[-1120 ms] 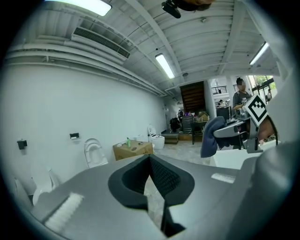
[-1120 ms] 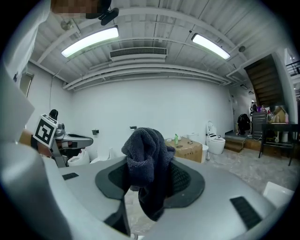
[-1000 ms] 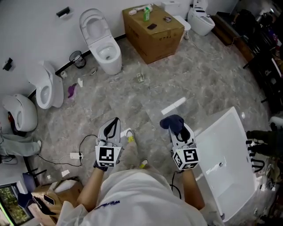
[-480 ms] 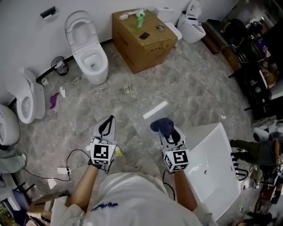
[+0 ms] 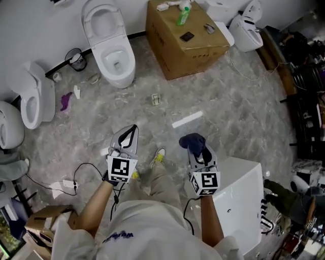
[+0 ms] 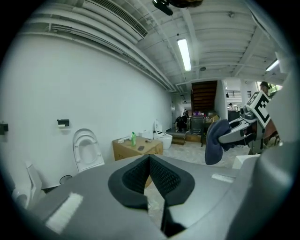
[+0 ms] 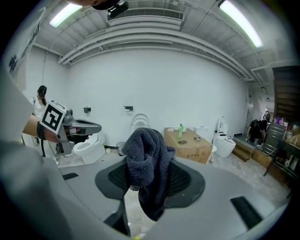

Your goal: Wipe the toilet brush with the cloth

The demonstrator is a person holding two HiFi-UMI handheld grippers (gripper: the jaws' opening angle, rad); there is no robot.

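The person is walking on toward the toilet (image 5: 112, 51). The right gripper (image 7: 149, 174) fingers are clamping the cloth (image 7: 146, 151), and the left gripper (image 6: 150, 163) fingers are pressing together, empty. The toilet brush, perhaps lying beside that toilet, is still waiting unwiped.

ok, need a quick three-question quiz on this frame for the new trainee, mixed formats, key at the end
1. What does the right gripper hold between its jaws?
2. True or false: the left gripper is open.
3. The green bottle stands on: A the cardboard box; B a toilet lid; C the floor.

Key:
1. The dark cloth.
2. False: its jaws are together with nothing between them.
3. A.
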